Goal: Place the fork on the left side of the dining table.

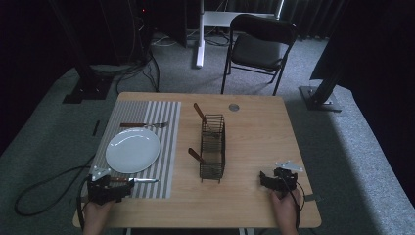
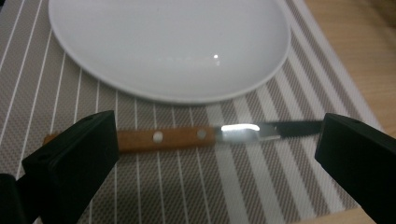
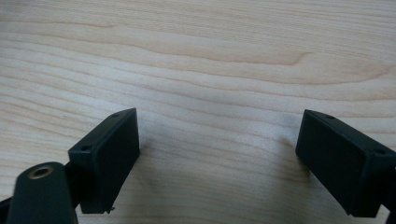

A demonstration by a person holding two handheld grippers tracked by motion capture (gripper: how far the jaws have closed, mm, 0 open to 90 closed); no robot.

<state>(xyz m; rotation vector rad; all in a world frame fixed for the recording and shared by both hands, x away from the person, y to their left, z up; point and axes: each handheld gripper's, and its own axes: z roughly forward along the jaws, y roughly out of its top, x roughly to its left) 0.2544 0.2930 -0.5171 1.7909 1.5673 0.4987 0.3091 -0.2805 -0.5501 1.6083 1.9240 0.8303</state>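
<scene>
From the high view there's a light wooden worktop (image 1: 254, 127) with one grey-and-white striped placemat (image 1: 169, 142) on its left half, and one round white plate (image 1: 133, 150) sitting on that mat. One fork with a brown wooden handle (image 1: 144, 125) lies on the mat just beyond the plate, and one knife with a brown wooden handle and steel blade (image 1: 134, 180) lies on the mat on the near side of the plate, blade pointing right. Mid-worktop stands one black wire cutlery basket (image 1: 213, 147) with two brown wooden handles (image 1: 198, 111) poking out of it, one at the far end and one off the left side. A small round grey disc (image 1: 234, 106) is set in the worktop near the far edge, and one black folding chair (image 1: 259, 44) stands on the carpet behind. The left tongs (image 1: 125, 188) sit at the near left corner right by the knife handle, the right tongs (image 1: 263, 179) at the near right, well apart from everything. In the left gripper view the left tongs (image 2: 215, 154) are spread wide, with the knife (image 2: 187, 136) lying flat on the striped mat crosswise between the jaws, touched by neither as far as I can see, and the plate (image 2: 168, 42) just past it. In the right gripper view the right tongs (image 3: 217, 158) are also gaping wide over bare wood grain, holding nothing. No brands, labels or readable writing anywhere that I can make out.
</scene>
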